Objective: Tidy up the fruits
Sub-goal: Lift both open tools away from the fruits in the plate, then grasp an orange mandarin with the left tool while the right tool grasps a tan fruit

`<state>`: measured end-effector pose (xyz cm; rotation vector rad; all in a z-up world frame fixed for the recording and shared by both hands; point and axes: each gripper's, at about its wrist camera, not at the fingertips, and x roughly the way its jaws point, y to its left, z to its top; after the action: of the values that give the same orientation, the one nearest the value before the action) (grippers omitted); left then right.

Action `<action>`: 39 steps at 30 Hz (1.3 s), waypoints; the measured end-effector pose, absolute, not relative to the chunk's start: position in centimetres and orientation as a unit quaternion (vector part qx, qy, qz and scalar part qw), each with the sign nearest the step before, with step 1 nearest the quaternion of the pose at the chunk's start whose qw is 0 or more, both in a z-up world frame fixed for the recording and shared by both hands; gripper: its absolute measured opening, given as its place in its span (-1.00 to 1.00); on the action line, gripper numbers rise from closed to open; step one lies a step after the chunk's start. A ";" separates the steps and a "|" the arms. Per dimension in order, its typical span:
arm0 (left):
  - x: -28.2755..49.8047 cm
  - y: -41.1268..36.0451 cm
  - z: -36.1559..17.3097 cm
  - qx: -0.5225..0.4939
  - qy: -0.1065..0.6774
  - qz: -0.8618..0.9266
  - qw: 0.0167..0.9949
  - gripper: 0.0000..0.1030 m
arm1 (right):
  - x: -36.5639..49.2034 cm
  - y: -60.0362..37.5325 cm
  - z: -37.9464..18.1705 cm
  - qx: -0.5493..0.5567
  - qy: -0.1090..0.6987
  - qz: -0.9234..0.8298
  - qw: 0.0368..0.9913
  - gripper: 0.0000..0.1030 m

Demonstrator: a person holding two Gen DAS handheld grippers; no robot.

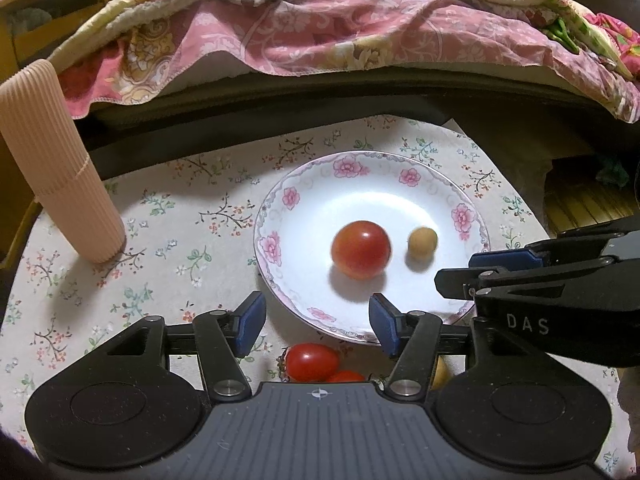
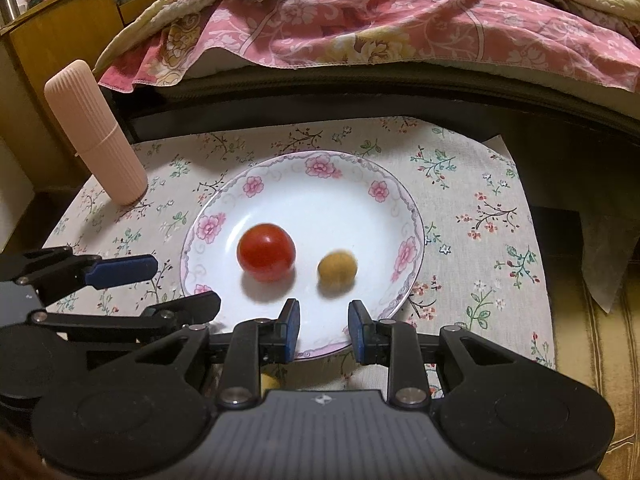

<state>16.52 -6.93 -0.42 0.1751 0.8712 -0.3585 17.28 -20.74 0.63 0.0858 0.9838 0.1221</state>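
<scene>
A white plate with pink flowers on its rim lies on the floral cloth. On it rest a round red tomato and a small tan fruit, blurred. My left gripper is open over the plate's near rim with nothing between its fingers. Below it on the cloth lie an oval red tomato, a second red one and a yellowish fruit, partly hidden. My right gripper is open and empty, just short of the tan fruit.
A ribbed pink cylinder stands upright at the cloth's far left. Behind the cloth runs a dark bed edge under a pink floral blanket. A wooden cabinet stands at the left. Each gripper shows in the other's view.
</scene>
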 end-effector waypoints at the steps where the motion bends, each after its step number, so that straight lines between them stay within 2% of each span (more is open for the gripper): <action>1: 16.5 -6.9 -0.4 0.084 0.419 -0.173 0.887 0.26 | 17.2 -20.7 0.6 0.040 0.472 0.058 0.879 -0.43; 35: 14.2 -5.6 0.6 0.094 0.422 -0.189 0.882 0.27 | 14.5 -19.2 1.4 0.022 0.471 0.086 0.878 -0.43; 39: 13.5 -5.0 0.7 0.098 0.423 -0.195 0.880 0.35 | 14.0 -19.0 1.5 0.027 0.475 0.096 0.874 -0.43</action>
<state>13.46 -5.03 0.65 0.2044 0.8807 -0.4056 13.98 -19.02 1.49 0.0554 0.9913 0.2001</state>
